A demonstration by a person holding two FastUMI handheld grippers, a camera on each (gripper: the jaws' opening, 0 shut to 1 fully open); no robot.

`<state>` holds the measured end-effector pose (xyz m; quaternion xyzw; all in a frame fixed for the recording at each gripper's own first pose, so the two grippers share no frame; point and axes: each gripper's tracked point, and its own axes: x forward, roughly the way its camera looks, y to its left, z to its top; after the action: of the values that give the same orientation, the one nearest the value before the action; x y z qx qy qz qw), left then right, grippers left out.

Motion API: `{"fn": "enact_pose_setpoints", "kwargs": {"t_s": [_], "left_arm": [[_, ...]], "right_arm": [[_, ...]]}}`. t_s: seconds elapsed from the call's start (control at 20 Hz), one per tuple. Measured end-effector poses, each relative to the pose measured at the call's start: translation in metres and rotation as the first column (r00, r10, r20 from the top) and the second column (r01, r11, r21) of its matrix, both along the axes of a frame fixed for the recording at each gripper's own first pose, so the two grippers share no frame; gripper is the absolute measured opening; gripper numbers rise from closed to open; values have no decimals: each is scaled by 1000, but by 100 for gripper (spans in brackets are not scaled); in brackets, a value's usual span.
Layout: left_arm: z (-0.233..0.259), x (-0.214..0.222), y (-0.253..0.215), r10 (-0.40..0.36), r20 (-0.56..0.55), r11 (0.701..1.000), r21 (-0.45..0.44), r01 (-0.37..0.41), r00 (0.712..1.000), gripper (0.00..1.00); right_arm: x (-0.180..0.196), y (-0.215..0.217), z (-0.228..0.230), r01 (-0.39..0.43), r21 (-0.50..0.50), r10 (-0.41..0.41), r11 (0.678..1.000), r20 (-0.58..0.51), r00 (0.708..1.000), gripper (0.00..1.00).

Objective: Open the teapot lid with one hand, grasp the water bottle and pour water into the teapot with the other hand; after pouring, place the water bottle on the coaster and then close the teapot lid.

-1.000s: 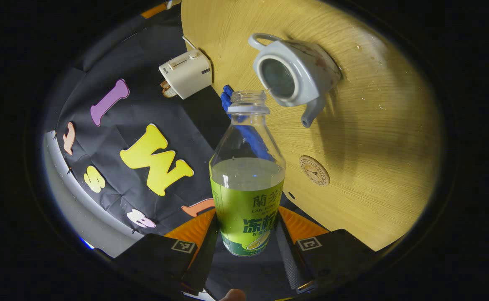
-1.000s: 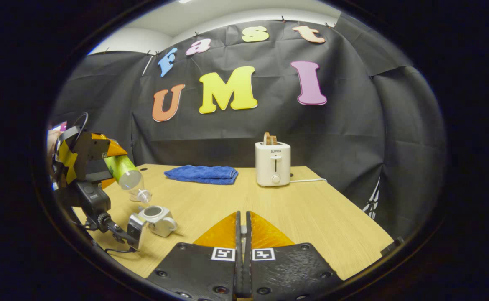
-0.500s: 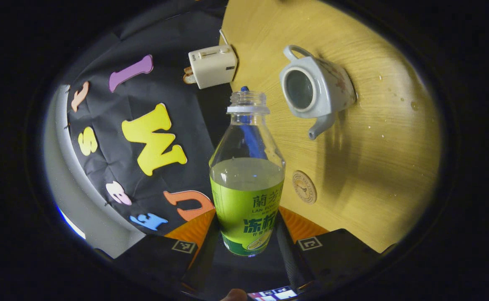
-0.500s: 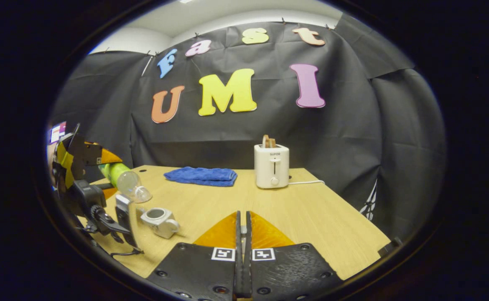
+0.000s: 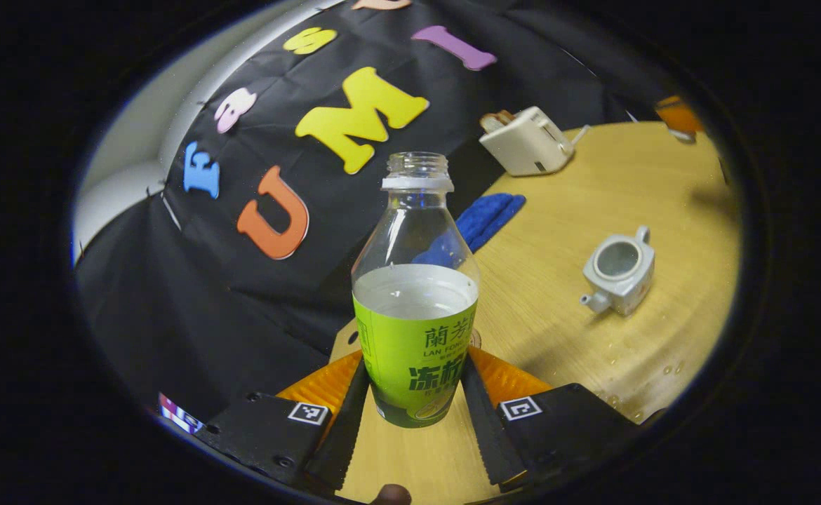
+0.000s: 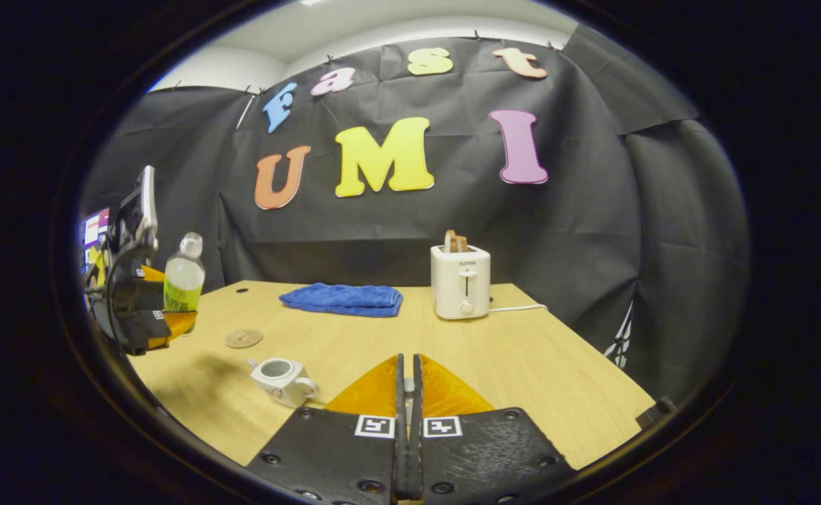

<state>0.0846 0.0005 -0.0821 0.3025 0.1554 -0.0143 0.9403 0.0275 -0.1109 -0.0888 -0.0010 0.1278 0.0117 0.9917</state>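
Wooden bench (image 6: 523,365) carrying one teapot (image 6: 281,379), lid off, one coaster (image 6: 243,339), one blue cloth (image 6: 342,298), one toaster (image 6: 460,280). Left tool (image 5: 410,410) gripping one water bottle (image 5: 414,308) upright, both fingers pressing on label, bottle uncapped, partly full. In left gripper view, teapot (image 5: 619,268) sitting at 3 o'clock of bottle, well apart. In right gripper view, bottle (image 6: 184,277) hanging at 10 o'clock of coaster. Right tool (image 6: 406,393) fingers nearly touching, something thin between them, cannot tell what.
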Motion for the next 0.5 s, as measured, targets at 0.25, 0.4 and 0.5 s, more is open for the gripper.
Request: {"fn": "enact_pose_setpoints", "kwargs": {"t_s": [0.25, 0.4, 0.5], "left_arm": [[-3, 26, 1, 28, 25, 946, -322, -19, 999, 74], [3, 52, 1, 31, 63, 895, -445, 0, 998, 74], [4, 67, -5, 13, 77, 855, -518, 29, 997, 74]], "right_arm": [[-1, 10, 12, 1, -22, -1, 1000, 21, 1000, 0], [1, 13, 14, 7, -29, -6, 1000, 23, 1000, 0], [3, 14, 14, 11, -35, -10, 999, 22, 1000, 0]]}}
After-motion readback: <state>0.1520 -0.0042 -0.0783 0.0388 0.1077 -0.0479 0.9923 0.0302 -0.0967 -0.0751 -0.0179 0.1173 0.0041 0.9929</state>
